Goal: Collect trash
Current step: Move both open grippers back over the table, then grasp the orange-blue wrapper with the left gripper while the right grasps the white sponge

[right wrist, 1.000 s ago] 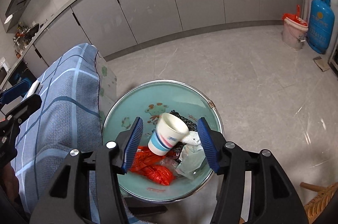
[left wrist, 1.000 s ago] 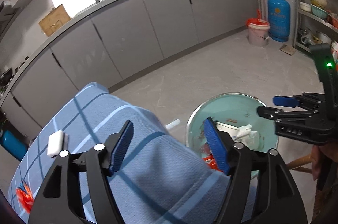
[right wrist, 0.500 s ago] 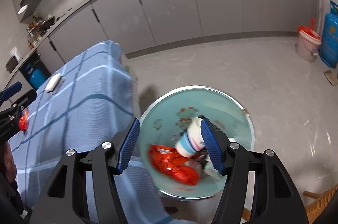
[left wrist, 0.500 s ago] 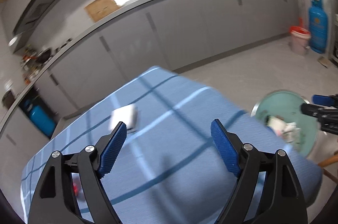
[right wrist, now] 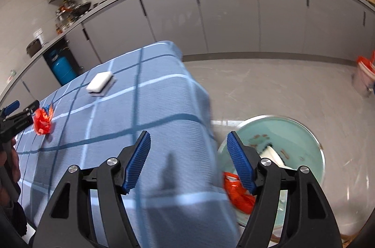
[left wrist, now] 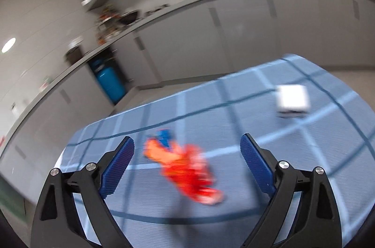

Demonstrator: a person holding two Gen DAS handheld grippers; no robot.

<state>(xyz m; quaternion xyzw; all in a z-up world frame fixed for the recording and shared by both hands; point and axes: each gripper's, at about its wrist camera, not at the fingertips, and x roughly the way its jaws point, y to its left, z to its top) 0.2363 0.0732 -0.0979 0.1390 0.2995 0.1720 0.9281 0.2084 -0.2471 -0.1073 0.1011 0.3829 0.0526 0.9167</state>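
A crumpled red-orange wrapper (left wrist: 187, 170) with a blue end lies on the blue checked tablecloth (left wrist: 234, 189). My left gripper (left wrist: 187, 152) hovers over it, jaws wide and still opening, pads clear of it on both sides. The right wrist view shows the same wrapper (right wrist: 42, 121) far left, beside the left gripper (right wrist: 21, 109). My right gripper (right wrist: 188, 149) is opening, with nothing between its jaws, above the table's right edge. A teal basin (right wrist: 302, 128) on the floor holds a paper cup (right wrist: 273, 154) and red wrappers (right wrist: 236, 194).
A white sponge block (right wrist: 100, 84) rests on the tablecloth (right wrist: 140, 107) further back. Grey cabinets (right wrist: 222, 13) curve around the room. A blue gas cylinder (right wrist: 62, 68) stands by the cabinets. A bucket (right wrist: 364, 77) with a red liner sits at the far right on the floor.
Both grippers swung left from the basin toward the table. The left one now frames the red wrapper and has opened wider. The right one has let go of the paper cup, now lying in the basin.
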